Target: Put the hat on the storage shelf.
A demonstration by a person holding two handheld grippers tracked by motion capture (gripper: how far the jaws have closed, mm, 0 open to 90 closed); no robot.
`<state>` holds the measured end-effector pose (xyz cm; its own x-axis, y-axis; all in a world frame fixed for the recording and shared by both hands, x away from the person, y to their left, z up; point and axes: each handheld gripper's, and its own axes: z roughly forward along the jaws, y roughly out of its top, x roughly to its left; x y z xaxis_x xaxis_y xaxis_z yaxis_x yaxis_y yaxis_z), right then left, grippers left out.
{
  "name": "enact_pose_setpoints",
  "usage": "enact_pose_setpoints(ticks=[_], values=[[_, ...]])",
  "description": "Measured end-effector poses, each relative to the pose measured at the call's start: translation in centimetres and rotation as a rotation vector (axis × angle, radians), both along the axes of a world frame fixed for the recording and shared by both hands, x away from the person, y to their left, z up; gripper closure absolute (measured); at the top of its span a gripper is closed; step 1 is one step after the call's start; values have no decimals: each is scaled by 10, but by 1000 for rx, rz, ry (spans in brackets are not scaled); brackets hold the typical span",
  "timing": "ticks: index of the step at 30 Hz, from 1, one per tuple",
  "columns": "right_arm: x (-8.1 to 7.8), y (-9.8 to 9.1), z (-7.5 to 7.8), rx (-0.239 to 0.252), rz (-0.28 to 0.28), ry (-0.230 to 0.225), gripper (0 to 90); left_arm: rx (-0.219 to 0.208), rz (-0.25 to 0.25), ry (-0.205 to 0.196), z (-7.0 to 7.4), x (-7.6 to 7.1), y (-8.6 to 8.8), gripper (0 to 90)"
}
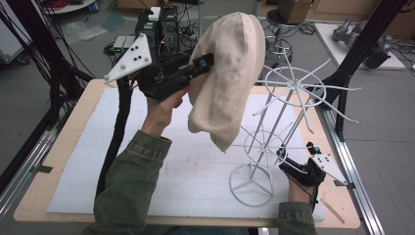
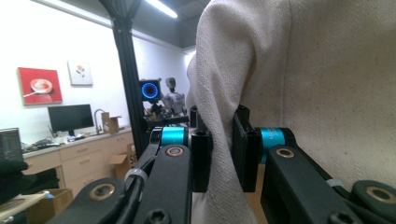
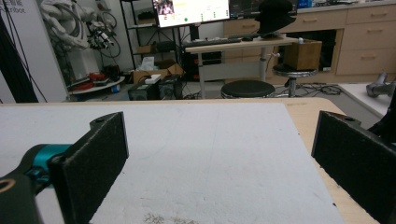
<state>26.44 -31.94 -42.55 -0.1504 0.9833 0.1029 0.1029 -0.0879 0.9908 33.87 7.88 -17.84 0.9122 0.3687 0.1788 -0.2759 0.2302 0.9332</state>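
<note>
Looking down from the high view, the left gripper [image 1: 204, 62] is raised above the table [image 1: 58, 147], its jaws clamped on the edge of a cream cloth hat [image 1: 230, 73] that hangs in the air just left of the white wire rack [image 1: 288, 98]. The rack stands on the white mat [image 1: 186, 166], ring base down, top spokes level with the hat. The right gripper [image 1: 283, 155] rests low at the table's right edge, beside the rack's lower ring.

Left gripper view: both black pads [image 2: 201, 158] pinch a fold of the hat [image 2: 303, 93], fabric squeezed thin between them.

Right gripper view: jaws stand wide apart, pads [image 3: 93, 158] holding nothing, mat [image 3: 210, 158] visible between them.
</note>
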Motion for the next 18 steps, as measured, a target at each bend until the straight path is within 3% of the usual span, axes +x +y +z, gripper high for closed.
enact_pose_setpoints(ticks=[9, 14, 18], values=[[0, 0, 0, 2, 6, 2, 29, 50, 13, 17, -7, 7, -17, 799], [-1, 0, 0, 3, 5, 2, 29, 108, 32, 4, -10, 6, -24, 799], [-1, 0, 0, 4, 7, 3, 29, 128, 40, -5, -11, 5, -25, 800]])
